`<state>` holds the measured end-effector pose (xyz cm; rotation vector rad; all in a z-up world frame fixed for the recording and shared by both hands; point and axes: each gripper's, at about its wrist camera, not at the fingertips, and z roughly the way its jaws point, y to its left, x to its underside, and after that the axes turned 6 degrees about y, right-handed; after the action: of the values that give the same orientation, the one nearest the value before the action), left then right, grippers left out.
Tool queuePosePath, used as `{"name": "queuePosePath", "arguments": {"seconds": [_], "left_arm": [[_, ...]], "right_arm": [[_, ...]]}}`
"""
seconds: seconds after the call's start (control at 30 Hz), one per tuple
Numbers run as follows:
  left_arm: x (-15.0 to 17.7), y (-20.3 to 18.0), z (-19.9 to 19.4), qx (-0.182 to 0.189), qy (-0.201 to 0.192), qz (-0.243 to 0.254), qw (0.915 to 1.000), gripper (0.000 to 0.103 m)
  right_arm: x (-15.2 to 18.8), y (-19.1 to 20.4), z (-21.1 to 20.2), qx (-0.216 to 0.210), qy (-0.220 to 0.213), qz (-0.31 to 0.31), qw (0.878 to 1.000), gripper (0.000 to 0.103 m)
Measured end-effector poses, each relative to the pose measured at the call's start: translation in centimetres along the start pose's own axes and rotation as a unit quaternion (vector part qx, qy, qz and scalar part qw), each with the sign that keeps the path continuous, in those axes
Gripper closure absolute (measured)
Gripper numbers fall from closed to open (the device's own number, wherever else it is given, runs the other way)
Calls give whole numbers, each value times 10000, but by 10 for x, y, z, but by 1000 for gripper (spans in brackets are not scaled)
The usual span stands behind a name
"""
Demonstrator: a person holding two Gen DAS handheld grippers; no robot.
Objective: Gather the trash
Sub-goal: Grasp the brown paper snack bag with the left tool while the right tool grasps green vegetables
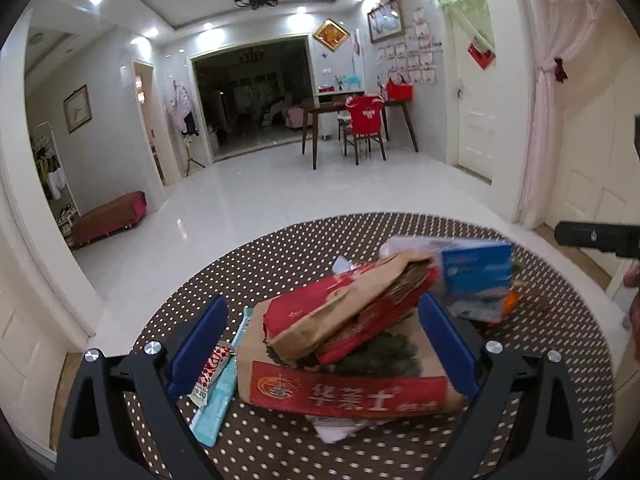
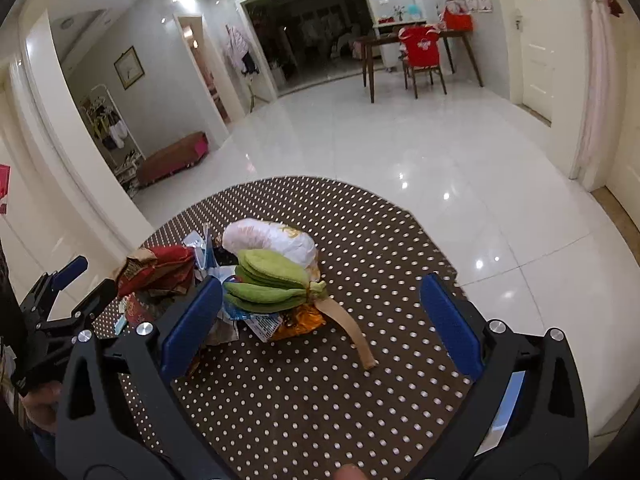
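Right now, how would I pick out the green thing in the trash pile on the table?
Find the round polka-dot table; the trash pile sits toward its left. On the pile's right edge lies the green cloth bundle, under a white crumpled wrapper. It is the only green item, with a tan strap trailing from it.

A brown tablecloth (image 2: 360, 248) with white dots is seen low in both views. A red and tan paper bag (image 1: 344, 364) is seen at the lower middle. Green cloth (image 2: 268, 280) is seen at the centre. Blue pads (image 2: 452, 328) are seen on black grippers. The blurred blue packet (image 1: 476, 276) may be white-edged.
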<state>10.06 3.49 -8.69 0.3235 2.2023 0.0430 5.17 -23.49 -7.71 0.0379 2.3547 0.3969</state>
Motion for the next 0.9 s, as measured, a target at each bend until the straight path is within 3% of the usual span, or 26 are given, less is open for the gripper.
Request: {"name": "queuePosePath", "arguments": {"seconds": [0.17,0.37,0.4,0.43,0.47,0.5,0.53,0.63,0.9], "left_arm": [[-6,-11,21,-162,52,546,9984,9],[-16,-6,37,92,217,488,9985,10],[-19,-5,39,224,250,475,9983,23],[-21,-4,43,332,312,459,9979,39],[-23,-2,46,431,387,422,9974,46],[-24,-1,48,517,438,388,9970,60],[-24,1,50,566,468,364,9966,70],[-26,3,52,583,441,234,9971,73],[-24,12,27,566,148,-266,9979,84]], "right_arm": [[-8,1,33,-117,255,46,9996,6],[-17,10,65,-560,614,9,9965,6],[-17,13,69,-657,666,-26,9956,7],[-17,17,74,-682,741,-103,9949,15],[-15,21,80,-631,818,-214,9944,24],[-14,23,84,-593,888,-285,9939,46],[-10,25,88,-509,956,-324,9936,61],[-6,19,82,-477,811,-149,9955,89],[6,1,46,-637,420,102,9970,94]]}}
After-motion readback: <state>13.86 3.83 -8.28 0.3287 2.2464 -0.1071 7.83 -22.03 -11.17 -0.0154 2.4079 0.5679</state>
